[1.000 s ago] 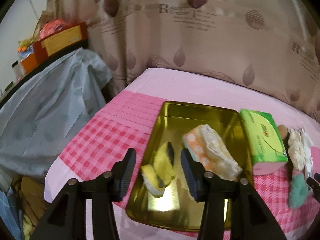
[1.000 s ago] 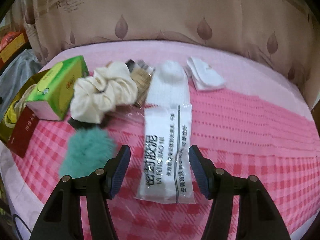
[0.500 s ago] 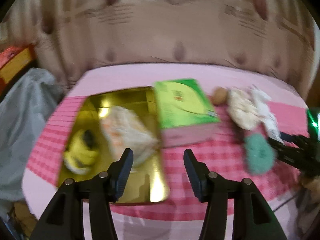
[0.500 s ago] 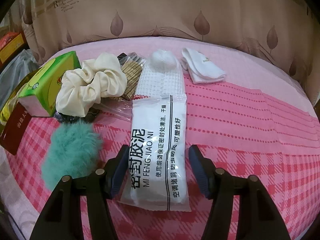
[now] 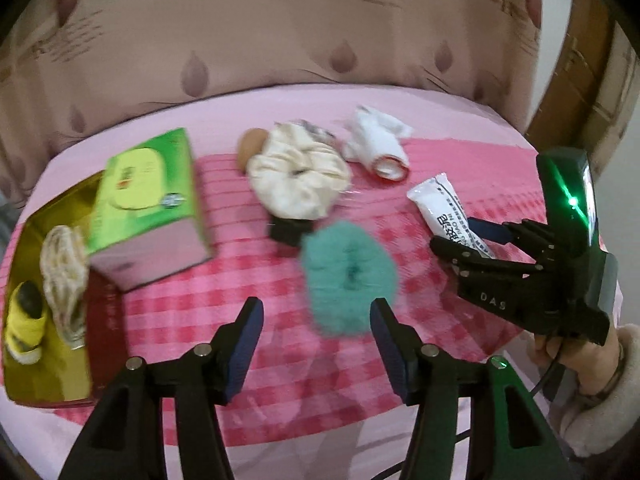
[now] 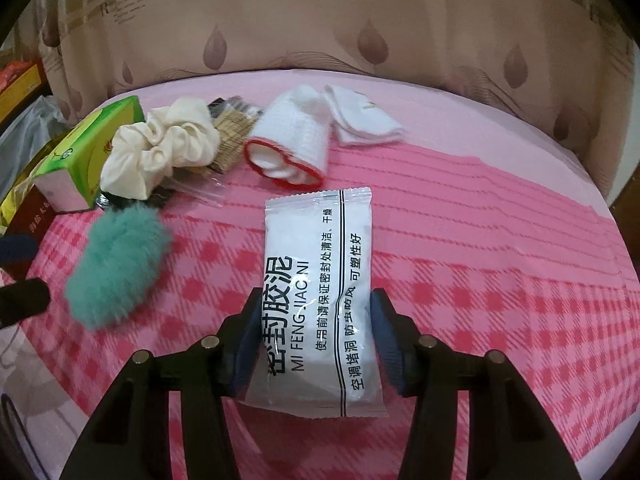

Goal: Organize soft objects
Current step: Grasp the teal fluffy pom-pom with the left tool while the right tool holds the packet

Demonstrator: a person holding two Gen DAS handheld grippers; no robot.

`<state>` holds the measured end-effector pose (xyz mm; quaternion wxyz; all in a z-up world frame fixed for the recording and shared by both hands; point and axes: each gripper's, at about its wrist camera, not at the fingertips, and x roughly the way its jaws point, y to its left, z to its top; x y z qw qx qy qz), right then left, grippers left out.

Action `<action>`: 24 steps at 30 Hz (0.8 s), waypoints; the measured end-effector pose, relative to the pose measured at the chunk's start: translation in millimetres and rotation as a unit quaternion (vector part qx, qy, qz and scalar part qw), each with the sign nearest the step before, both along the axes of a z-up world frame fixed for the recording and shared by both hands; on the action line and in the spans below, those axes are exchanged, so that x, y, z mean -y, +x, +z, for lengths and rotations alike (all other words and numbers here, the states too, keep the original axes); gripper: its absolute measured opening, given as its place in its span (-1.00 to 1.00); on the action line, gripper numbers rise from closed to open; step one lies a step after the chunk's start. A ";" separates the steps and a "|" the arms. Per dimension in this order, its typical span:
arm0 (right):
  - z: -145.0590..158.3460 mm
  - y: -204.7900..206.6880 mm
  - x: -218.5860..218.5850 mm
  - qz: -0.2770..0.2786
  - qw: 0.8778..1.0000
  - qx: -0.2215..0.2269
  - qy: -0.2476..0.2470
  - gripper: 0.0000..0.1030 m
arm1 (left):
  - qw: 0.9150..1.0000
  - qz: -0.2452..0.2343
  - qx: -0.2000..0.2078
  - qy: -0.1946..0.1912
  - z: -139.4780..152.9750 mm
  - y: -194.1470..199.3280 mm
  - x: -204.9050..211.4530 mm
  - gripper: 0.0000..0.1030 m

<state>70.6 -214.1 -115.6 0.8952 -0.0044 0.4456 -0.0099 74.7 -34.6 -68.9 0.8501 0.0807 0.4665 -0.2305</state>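
Observation:
A teal fluffy scrunchie [image 5: 348, 276] [image 6: 116, 268] lies on the pink checked cloth just ahead of my left gripper [image 5: 316, 312]. That gripper's jaws are opening, wide apart, with nothing between them. A white printed packet [image 6: 316, 248] [image 5: 440, 204] lies lengthwise between the fingers of my right gripper [image 6: 316, 312] [image 5: 468, 240]. The right jaws are closing and both pads touch the packet's long edges. A gold tray [image 5: 48, 376] at the left holds a yellow sponge [image 5: 24, 324] and a folded patterned cloth [image 5: 64, 272].
A green tissue box [image 5: 148, 192] [image 6: 76, 160] stands beside the tray. Behind the teal scrunchie lie a cream scrunchie [image 5: 300, 176] [image 6: 160, 152], a white sock with a red cuff [image 5: 380, 148] [image 6: 296, 140] and a white folded cloth [image 6: 364, 120]. A curtain hangs behind the table.
My left gripper swung right from over the gold tray to the teal scrunchie and its jaws widened. My right gripper slid forward along the white packet and its jaws narrowed onto it.

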 end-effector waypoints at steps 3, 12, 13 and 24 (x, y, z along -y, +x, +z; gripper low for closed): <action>0.1 -3.7 7.4 -0.007 1.000 0.001 0.010 -0.06 | 1.000 -0.011 -0.012 0.000 -6.3 2.2 13.6 0.12; 0.0 -0.4 1.1 -0.006 1.000 0.003 0.006 -0.04 | 0.999 -0.010 -0.031 0.028 -32.9 28.6 45.5 0.12; 0.1 -0.4 0.9 -0.005 1.000 0.003 0.005 -0.04 | 0.999 -0.003 -0.032 0.036 -36.6 32.4 46.5 0.12; 0.3 -0.9 1.8 -0.006 1.000 0.004 0.006 -0.01 | 0.998 0.031 -0.063 0.003 -43.7 50.9 30.2 -0.57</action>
